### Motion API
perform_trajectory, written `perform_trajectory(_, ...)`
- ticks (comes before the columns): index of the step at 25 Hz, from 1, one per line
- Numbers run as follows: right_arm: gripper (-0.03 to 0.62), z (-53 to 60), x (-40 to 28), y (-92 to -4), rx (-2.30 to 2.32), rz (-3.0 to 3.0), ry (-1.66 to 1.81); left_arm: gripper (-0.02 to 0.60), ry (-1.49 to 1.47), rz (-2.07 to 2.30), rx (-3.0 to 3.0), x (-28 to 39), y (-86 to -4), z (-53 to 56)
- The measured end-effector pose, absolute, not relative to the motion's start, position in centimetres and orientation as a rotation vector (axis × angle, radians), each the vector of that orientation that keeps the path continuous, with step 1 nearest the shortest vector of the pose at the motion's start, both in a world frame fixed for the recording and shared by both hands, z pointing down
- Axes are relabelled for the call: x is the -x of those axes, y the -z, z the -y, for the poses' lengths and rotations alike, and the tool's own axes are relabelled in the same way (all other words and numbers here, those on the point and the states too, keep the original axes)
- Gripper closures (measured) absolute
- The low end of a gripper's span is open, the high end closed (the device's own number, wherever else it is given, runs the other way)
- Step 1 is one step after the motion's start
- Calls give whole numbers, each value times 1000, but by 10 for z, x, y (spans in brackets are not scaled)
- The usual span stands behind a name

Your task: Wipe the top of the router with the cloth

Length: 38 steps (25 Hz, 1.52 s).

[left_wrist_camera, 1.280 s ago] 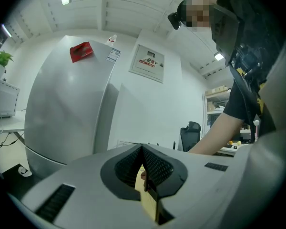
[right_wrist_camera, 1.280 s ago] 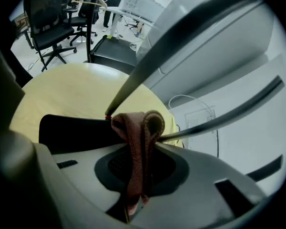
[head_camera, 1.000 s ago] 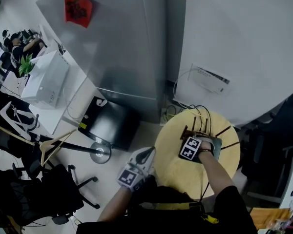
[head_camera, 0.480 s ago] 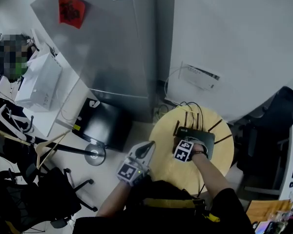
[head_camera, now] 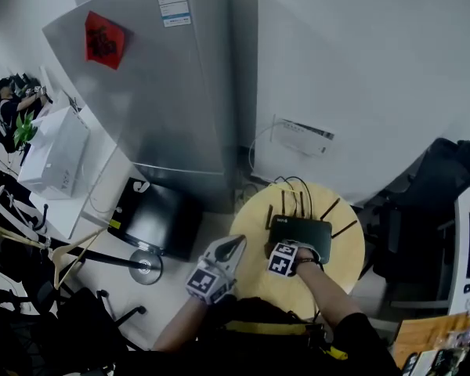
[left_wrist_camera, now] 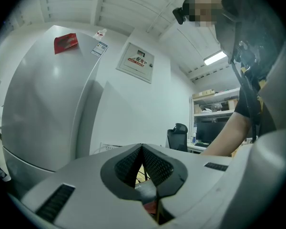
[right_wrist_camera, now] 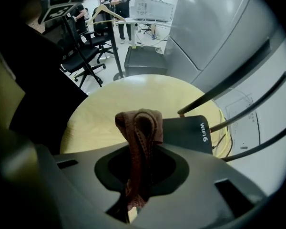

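Matt black plastic router (right_wrist_camera: pixel 183 132), rough reddish woven cloth (right_wrist_camera: pixel 140 128), smooth pale wooden table (right_wrist_camera: pixel 105 106)

Round table (right_wrist_camera: pixel 114 99): we count its near and left top bare and passable.
Router (head_camera: pixel 301 230): takes the far part. Its antennas (right_wrist_camera: pixel 224 78) slant up across the space above its back edge, and cables (head_camera: pixel 294 185) loop behind it.
Right gripper (right_wrist_camera: pixel 139 152), clamped on the cloth (right_wrist_camera: pixel 140 123): over the router's near edge.
Left gripper (head_camera: pixel 236 244), jaws together: at the table's left rim.
Fridge (head_camera: pixel 164 92) and wall (head_camera: pixel 360 69): close the far side.
Black chair (head_camera: pixel 435 178): blocks the right.
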State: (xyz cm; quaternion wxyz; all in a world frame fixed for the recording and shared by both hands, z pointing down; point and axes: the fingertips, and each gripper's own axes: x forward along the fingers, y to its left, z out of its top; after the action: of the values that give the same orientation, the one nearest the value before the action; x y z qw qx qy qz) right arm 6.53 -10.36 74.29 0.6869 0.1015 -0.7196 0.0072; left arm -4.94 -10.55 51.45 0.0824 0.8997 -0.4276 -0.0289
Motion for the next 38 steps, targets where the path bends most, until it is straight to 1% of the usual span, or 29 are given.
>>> perform_trajectory(3, 533, 95, -66, -744, -195, 1620, -87, 584, 92, 1271, -2688, 47, -514, 108)
perform_trajectory(7, 533, 80, -56, -759, -123, 1704, -271, 584, 87, 1241, -2709, 41, -513, 113)
perform_trajectory(9, 533, 73, -60, -753, -103, 1726, -316, 584, 88, 1230, -2721, 36, -513, 117)
perform_trajectory(13, 533, 47, -70, -729, -75, 1799, -526, 584, 77, 1152, -2755, 18, -512, 117)
perform_trajectory(19, 533, 140, -127, -690, -490, 1801, -156, 584, 93, 1122, -2765, 4, -508, 123)
perform_trajectory(22, 533, 170, -137, -677, -555, 1740, 39, 584, 49, 1129, -2747, 4, -510, 123)
perform_trajectory(25, 533, 196, -141, -684, -579, 1656, 165, 584, 47, 1173, -2743, 11, -507, 124)
perform_trajectory(31, 533, 230, -144, -712, -562, 1535, 271, 584, 64, 1306, -2676, 39, -515, 121)
perform_trajectory(38, 533, 221, -147, -746, -512, 1493, 195, 584, 40, 1376, -2592, 58, -528, 110)
